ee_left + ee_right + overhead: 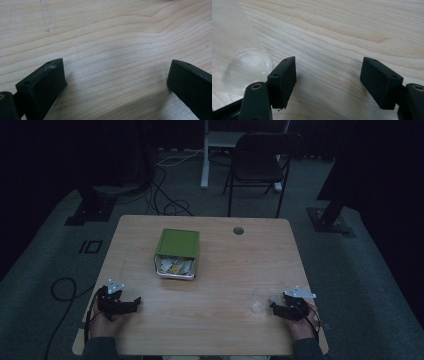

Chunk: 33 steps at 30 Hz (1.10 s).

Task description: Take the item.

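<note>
**Both tongs idle, cup waiting at lower right**

The left tongs (134, 303) rest at the lower left of the bench (220, 320), jaws wide with bare wood between them. The right tongs (274, 308) sit at the lower right, jaws also wide and holding nothing. A clear plastic cup (258, 301) stands just beside the right tongs (in the right gripper view it sits at the far left (239, 60), outside the jaws). A green box (176, 252) of packets lies at centre. This looks like the start: the reach is not begun. Next, the right tongs likely need to swing toward the cup until its wall lies between the jaws, then close gently.
</note>
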Tool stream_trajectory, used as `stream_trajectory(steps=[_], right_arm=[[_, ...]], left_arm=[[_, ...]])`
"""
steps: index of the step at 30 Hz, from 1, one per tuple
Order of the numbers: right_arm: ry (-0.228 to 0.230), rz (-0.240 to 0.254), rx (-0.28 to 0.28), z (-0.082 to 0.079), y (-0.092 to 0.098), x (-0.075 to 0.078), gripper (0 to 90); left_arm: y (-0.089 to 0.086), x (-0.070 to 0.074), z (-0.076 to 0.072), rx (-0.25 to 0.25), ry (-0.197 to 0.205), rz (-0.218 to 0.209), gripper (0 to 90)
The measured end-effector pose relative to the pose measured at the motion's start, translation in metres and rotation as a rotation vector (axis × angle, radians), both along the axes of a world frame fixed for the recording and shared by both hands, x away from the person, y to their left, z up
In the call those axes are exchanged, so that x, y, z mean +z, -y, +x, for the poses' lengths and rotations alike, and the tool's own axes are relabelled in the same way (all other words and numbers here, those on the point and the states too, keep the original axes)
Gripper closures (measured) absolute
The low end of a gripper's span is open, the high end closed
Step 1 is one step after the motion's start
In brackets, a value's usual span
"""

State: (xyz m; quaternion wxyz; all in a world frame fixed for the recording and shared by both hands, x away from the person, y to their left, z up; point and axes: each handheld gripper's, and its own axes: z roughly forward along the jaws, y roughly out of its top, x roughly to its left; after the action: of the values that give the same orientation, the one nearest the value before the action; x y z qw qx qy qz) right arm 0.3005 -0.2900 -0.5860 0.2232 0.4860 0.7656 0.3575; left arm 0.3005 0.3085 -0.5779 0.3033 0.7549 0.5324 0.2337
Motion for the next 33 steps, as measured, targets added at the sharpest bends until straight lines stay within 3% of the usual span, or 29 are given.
stream_trajectory(steps=[11,15,33], right_arm=[[0.000,0.000,0.000,0.000,0.000,0.000,28.6],[0.000,0.000,0.000,0.000,0.000,0.000,28.7],[0.000,-0.001,0.000,0.000,0.000,0.000,28.6]], left_arm=[[-0.003,0.002,-0.001,-0.046,-0.022,0.011,2.9],[-0.002,0.007,-0.002,-0.067,-0.042,0.019,11.8],[0.000,0.012,-0.005,-0.059,-0.068,0.028,22.3]])
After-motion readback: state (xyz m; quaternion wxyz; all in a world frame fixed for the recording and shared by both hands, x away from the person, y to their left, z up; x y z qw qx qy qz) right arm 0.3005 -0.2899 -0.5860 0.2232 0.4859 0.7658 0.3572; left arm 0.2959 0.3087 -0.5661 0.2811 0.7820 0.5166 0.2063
